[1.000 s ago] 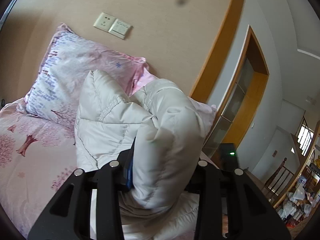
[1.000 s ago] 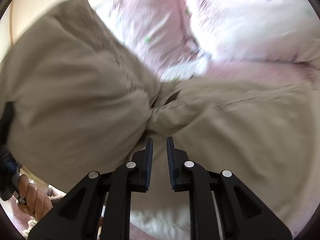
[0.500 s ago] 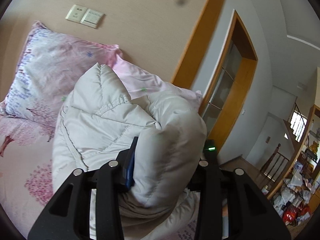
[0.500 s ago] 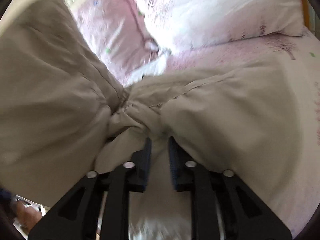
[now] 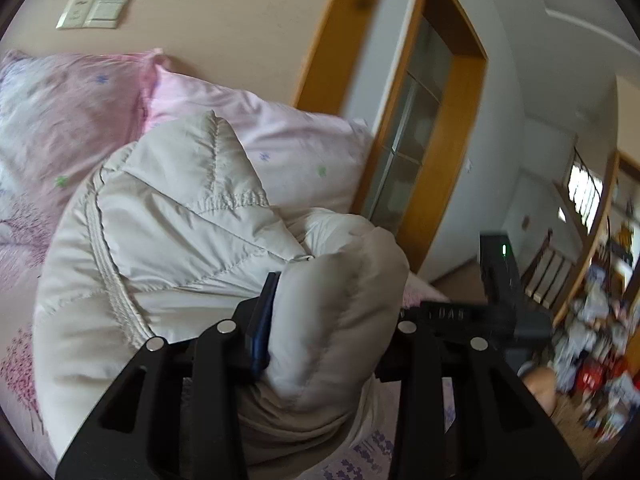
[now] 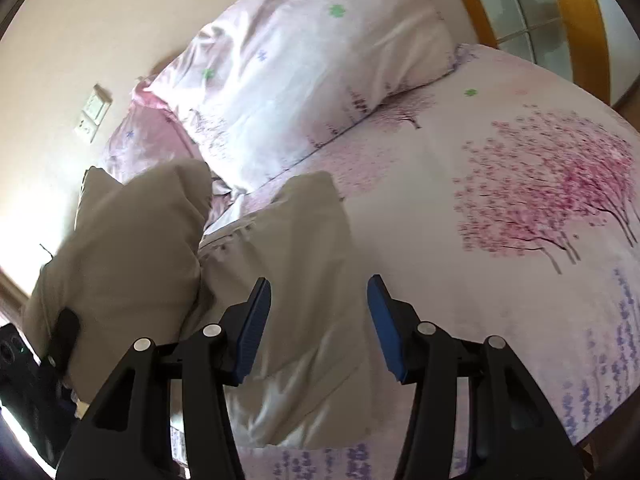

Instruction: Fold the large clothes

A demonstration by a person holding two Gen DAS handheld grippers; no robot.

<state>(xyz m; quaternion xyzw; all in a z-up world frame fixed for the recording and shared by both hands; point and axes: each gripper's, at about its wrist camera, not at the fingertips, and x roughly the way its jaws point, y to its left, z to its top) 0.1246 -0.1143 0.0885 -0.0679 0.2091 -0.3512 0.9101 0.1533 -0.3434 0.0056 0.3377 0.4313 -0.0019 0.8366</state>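
A cream quilted puffer jacket (image 5: 180, 240) lies bunched on the bed. My left gripper (image 5: 336, 320) is shut on a thick fold of the jacket and holds it up; the right finger is hidden behind the fabric. In the right wrist view the jacket (image 6: 280, 280) lies partly on the bed, with one puffed part (image 6: 128, 248) raised at the left. My right gripper (image 6: 318, 320) is open and empty, just above the jacket's flat part. The left gripper's body (image 6: 32, 380) shows at the lower left there, and the right gripper's body (image 5: 504, 304) shows in the left wrist view.
The bed (image 6: 520, 200) has a pink tree-print cover. Two pink floral pillows (image 6: 304, 52) (image 5: 60, 112) lean on the beige wall at its head. A wall switch plate (image 5: 94, 12) is above them. A wooden-framed door (image 5: 424, 140) stands beside the bed, and a cluttered floor (image 5: 592, 360) lies beyond.
My right gripper has let go of the jacket and opened, and the part it held now lies on the bed. My left gripper has swung right, still holding its fold.
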